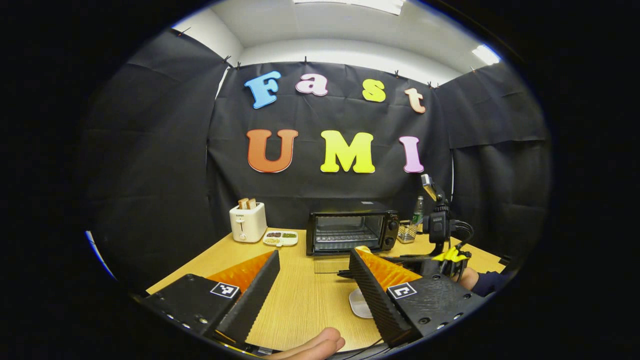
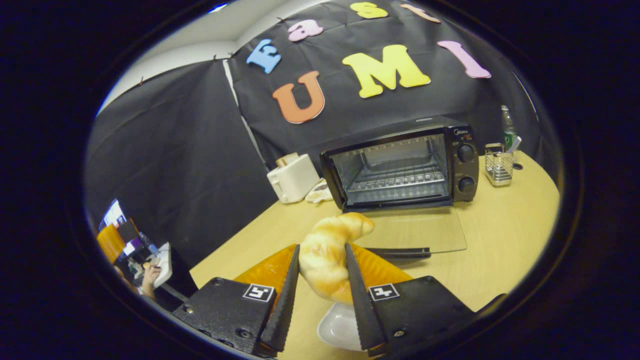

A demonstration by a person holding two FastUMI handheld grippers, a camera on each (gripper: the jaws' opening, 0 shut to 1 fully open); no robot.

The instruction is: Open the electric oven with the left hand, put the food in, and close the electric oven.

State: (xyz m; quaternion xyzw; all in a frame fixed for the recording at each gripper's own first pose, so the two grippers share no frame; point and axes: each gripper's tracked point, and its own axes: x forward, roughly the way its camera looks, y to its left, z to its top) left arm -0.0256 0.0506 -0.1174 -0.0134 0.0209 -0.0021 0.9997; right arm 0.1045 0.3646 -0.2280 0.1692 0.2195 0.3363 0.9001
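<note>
We see the right claw (image 2: 322,260) clamping a croissant (image 2: 327,255), oven (image 2: 400,165) ahead with door (image 2: 420,232) down, left claw (image 1: 312,270) spread wide, holding nothing.

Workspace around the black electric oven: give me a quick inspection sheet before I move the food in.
Surface: light wooden tabletop, bare in front of the oven.
Job's things: black electric oven, glass door folded down flat, wire rack inside bare; golden croissant; small white dish under it.
Clutter: white toaster holding bread slices; white divided tray; wire holder; plastic bottle.
Grippers: right gripper shut on the croissant; left gripper open, holding nothing.
Cables: dark cables on the right gripper's rig.
Surroundings: black cloth wall; a person's hand at a desk outside the booth.
</note>
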